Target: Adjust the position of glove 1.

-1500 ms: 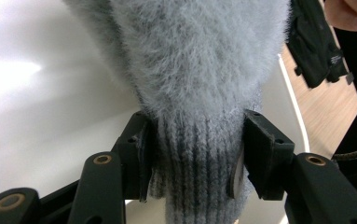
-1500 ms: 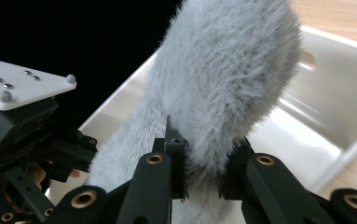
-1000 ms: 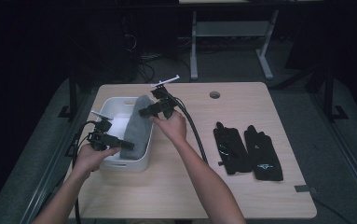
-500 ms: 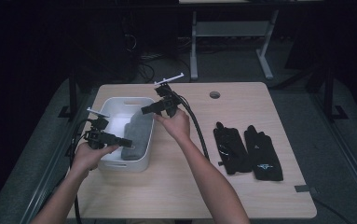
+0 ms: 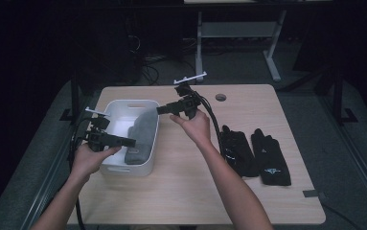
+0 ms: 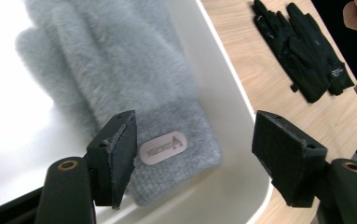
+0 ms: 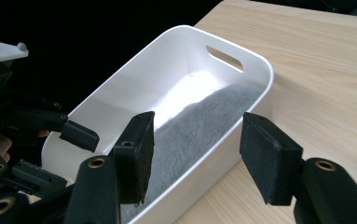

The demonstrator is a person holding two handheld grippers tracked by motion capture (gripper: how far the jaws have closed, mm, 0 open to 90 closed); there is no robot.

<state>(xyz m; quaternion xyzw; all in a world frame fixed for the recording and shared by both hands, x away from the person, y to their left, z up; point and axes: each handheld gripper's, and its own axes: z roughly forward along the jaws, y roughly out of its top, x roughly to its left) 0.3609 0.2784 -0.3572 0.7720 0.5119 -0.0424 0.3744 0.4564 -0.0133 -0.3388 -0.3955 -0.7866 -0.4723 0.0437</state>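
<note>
Left gripper [image 5: 129, 142] hovers level over the white bin [image 5: 123, 168], jaws apart and just opening further, nothing between them; one grey fuzzy glove [image 6: 134, 88] lies in the bin directly beyond its fingertips. Right gripper [image 5: 161, 110] is raised over the bin's far corner, jaws apart, just widening, empty. Two black gloves [image 5: 255, 153] lie side by side on the table [image 5: 181, 191], well apart from both.

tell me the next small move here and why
Probably swing the right gripper over to the black gloves on the table and pick one up. The grey glove already lies in the white bin, both grippers' jaws hold nothing, and the black pair lies outside.
</note>
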